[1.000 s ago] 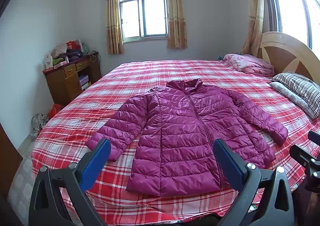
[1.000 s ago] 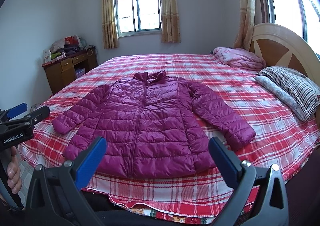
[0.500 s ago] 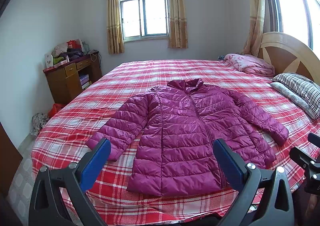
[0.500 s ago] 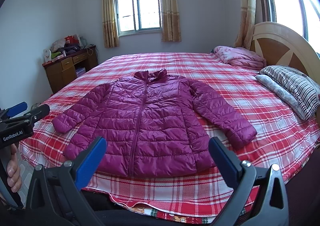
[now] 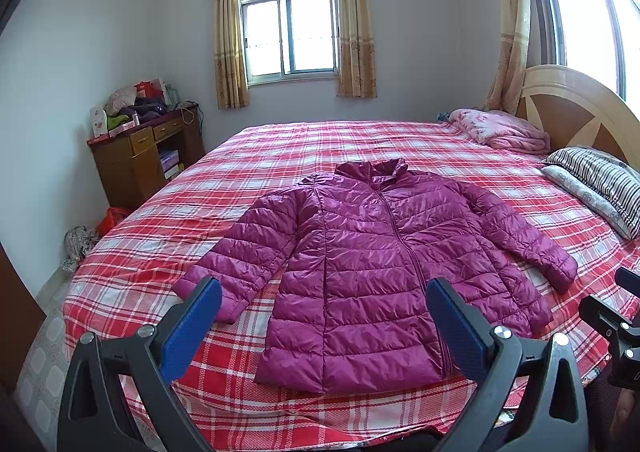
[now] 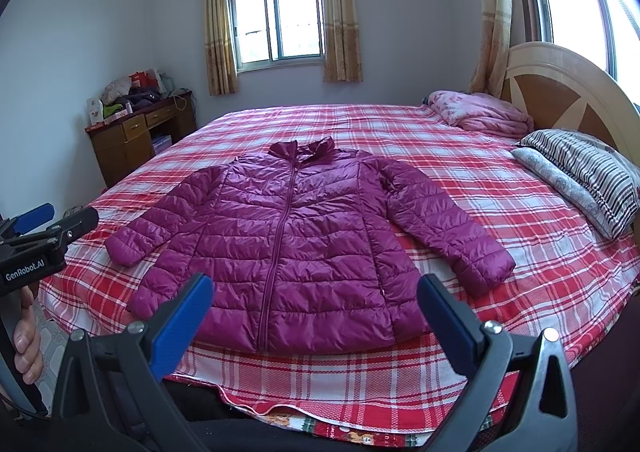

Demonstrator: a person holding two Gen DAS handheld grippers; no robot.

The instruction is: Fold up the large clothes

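Nothing moved, both tongs (image 5: 324,308) (image 6: 316,304) still agape above flat jacket (image 5: 372,264)

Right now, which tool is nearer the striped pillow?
Right. The right tool hangs off the bed's near edge on the striped pillow side; the left tool is beside it, farther from the pillow.

Both wrist cams parked at the foot edge of the bed (image 5: 320,147), looking across it toward the window (image 5: 290,37)

Left one sits further left, right one further right; both share the jacket (image 6: 288,248), headboard (image 6: 560,91), and each catches the other tool at its frame edge.
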